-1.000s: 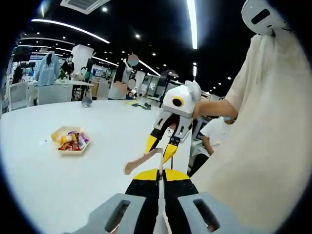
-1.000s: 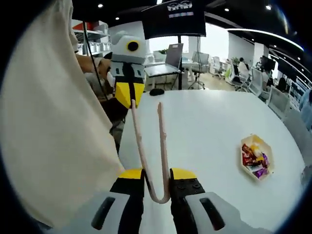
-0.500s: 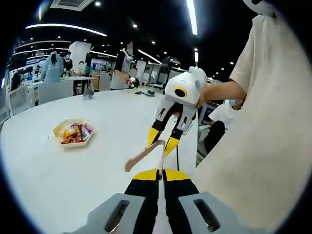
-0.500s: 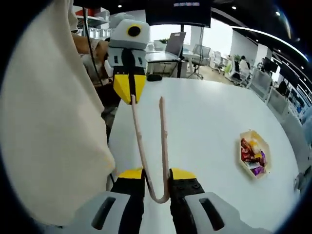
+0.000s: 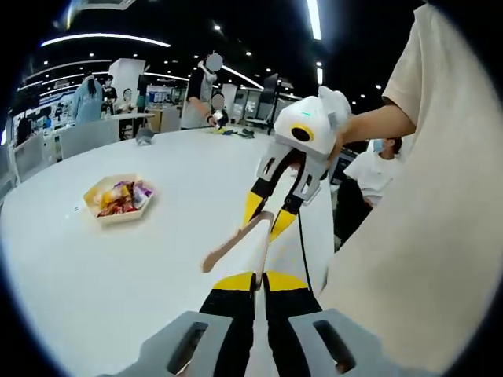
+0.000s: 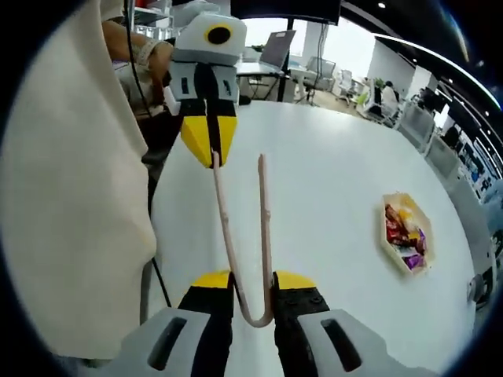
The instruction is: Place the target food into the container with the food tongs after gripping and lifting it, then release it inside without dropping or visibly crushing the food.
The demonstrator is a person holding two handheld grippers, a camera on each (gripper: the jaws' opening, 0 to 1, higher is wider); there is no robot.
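tongs [image 6: 245,259]: bend clamped between right gripper [image 6: 244,283] jaws, one arm tip pinched by left gripper [image 5: 259,280] closed jaws | tray [image 6: 405,233] of snacks on table [image 6: 330,196], well apart from tongs | grippers face each other above table edge

White table [image 5: 118,259]; office chairs [image 6: 409,126] behind; ceiling light strips [image 5: 314,20] overhead.

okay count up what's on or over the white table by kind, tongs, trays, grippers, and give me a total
Food tongs: 1
Hexagonal tray of wrapped snacks: 1
Grippers: 2, the left gripper and the right gripper
Total: 4
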